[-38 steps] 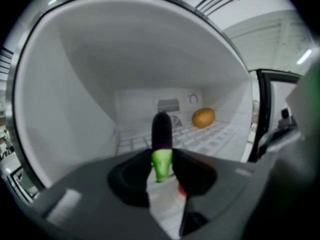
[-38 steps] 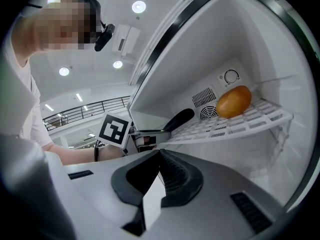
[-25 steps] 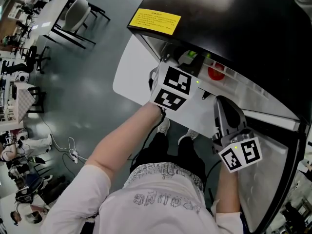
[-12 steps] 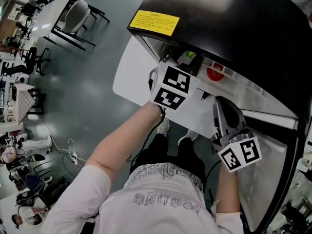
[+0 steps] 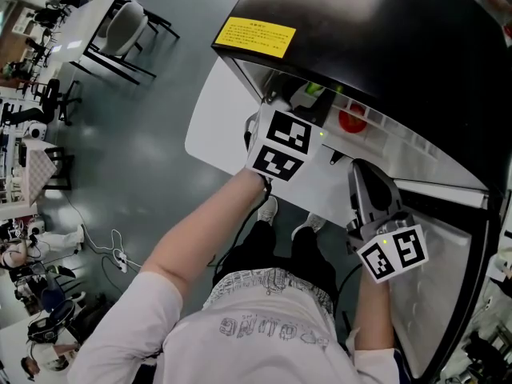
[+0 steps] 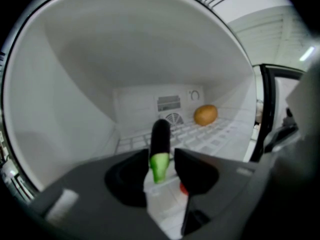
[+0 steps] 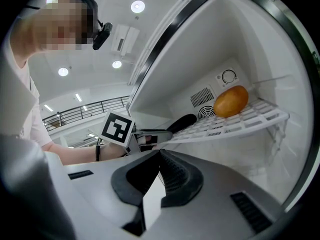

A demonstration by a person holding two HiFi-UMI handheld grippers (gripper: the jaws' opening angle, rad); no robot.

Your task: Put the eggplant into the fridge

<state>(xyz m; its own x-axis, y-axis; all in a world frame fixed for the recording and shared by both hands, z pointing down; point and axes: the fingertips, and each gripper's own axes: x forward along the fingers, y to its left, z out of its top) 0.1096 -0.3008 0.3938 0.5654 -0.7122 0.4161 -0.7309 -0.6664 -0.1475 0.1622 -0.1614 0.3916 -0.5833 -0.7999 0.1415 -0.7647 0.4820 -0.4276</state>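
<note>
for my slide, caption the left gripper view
Left tongs opening, eggplant between them on the fridge shelf

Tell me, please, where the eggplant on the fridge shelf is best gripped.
I'd grip the eggplant across its slim body just behind the green stem end, coming from the open front of the fridge: it lies lengthwise on the shelf, stem end outward.
</note>
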